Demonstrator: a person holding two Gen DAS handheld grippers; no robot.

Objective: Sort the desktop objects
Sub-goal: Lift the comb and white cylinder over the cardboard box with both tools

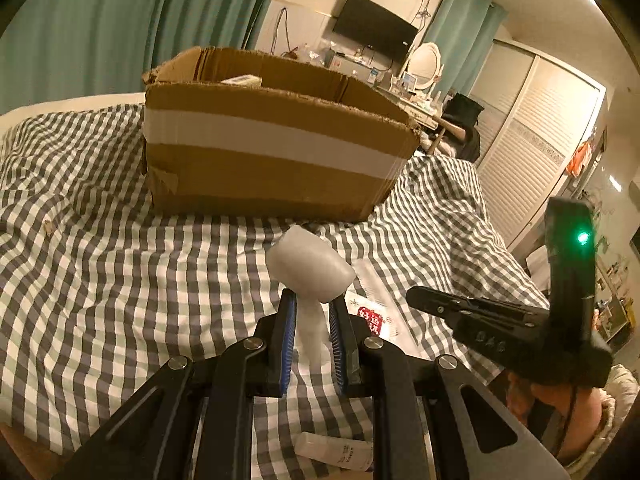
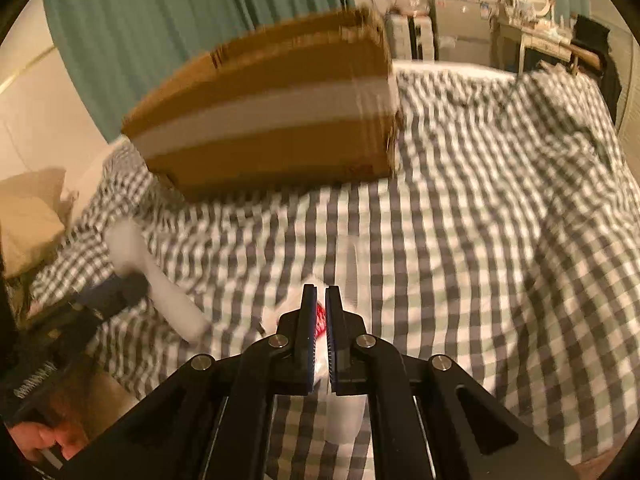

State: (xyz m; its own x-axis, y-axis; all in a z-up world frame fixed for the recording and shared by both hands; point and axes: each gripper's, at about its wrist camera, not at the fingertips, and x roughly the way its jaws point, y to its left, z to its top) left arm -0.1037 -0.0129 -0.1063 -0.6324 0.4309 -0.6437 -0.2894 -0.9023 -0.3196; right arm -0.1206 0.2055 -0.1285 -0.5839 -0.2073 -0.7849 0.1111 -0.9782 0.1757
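My left gripper (image 1: 312, 300) is shut on a white hammer-shaped object (image 1: 310, 266), holding its handle with the head up, above the checked cloth in front of the cardboard box (image 1: 276, 148). It shows in the right wrist view (image 2: 132, 248) too, at the left. My right gripper (image 2: 321, 292) is shut on a thin white packet with red print (image 2: 320, 316), low over the cloth. In the left wrist view the right gripper (image 1: 420, 294) reaches in from the right over that packet (image 1: 374, 318). A white item (image 1: 242, 80) lies inside the box.
A small white bottle (image 1: 334, 454) lies on the checked cloth (image 1: 120, 260) below my left gripper. The box (image 2: 272, 112) stands at the far side of the cloth. A dressing table with a mirror (image 1: 424, 64) and a wardrobe (image 1: 532, 132) stand beyond at the right.
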